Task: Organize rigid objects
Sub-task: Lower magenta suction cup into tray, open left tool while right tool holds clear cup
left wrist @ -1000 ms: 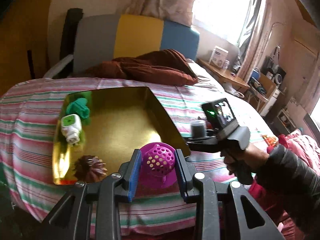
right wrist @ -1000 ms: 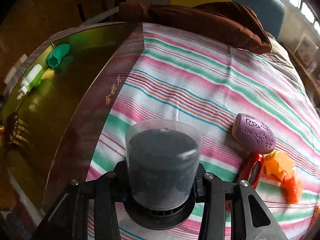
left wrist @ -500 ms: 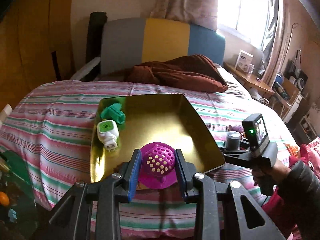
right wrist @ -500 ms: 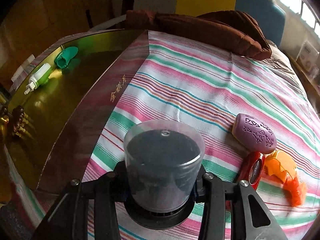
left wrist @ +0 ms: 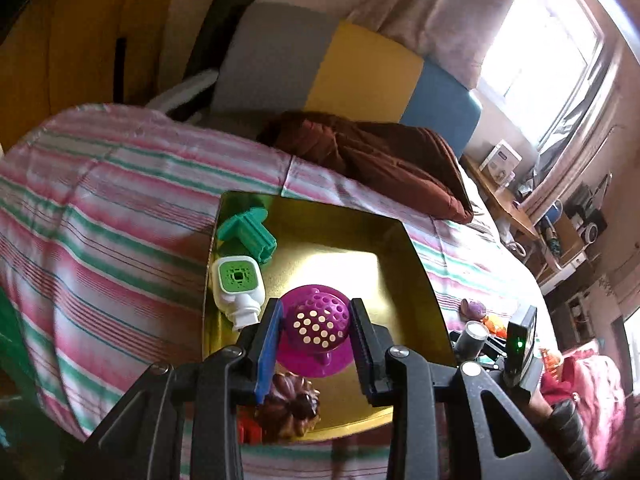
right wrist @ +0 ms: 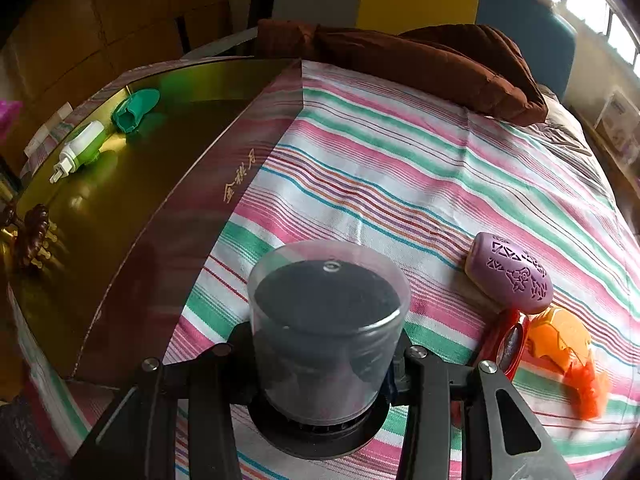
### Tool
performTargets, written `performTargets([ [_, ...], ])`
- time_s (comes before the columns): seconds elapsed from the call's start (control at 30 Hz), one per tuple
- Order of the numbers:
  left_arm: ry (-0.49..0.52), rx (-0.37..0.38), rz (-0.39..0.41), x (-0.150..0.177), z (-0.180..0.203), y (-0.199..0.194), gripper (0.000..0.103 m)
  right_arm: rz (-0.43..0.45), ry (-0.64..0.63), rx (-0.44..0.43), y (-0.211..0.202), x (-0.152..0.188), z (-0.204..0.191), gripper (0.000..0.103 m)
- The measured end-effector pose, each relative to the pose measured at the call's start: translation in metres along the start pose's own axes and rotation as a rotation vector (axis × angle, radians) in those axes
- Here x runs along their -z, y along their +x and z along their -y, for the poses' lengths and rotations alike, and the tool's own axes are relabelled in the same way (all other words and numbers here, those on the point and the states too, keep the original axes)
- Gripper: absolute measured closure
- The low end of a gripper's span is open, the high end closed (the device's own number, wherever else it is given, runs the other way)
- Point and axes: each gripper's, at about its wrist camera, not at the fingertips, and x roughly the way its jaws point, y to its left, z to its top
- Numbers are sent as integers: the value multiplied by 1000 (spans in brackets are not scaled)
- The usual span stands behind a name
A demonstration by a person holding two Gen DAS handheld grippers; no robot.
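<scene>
Striped bedding [right wrist: 400, 168] carries a gold tray [left wrist: 392, 272]. Left gripper [left wrist: 316, 326] clamps a magenta strainer [left wrist: 316, 320] over the tray's 6 o'clock edge, a brown mould [left wrist: 290, 404] beneath. Advice: lower onto bare tray at 12 o'clock, clear of the white plug [left wrist: 238, 284]. Right gripper [right wrist: 326, 344] clamps a clear jar [right wrist: 328, 332] above the bedding at the tray's 3 o'clock.

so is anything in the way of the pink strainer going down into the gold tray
Nothing visible blocks it. The left gripper holds the pink strainer over the gold tray, whose middle is bare. The white and green plug-in and green piece lie along the left wall, and the brown mould sits near the front edge.
</scene>
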Motion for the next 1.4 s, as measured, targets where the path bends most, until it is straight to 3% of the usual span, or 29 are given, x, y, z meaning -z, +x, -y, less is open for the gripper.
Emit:
performTargets([
  [0.4, 14, -53, -187, 10, -6, 87, 70, -1, 2, 3, 1, 0, 0, 58],
  [0.5, 36, -139, -209, 14, -8, 102, 70, 0, 5, 2, 1, 0, 1, 58],
  [0.63, 67, -189, -219, 20, -11, 105, 69, 0, 3, 2, 1, 0, 1, 58],
  [0.97, 75, -181, -145, 33, -17, 69, 64, 5, 5, 9, 2, 0, 0, 58],
  [1.4, 105, -277, 63, 64, 0, -12, 64, 13, 23, 48, 0, 1, -5, 59],
])
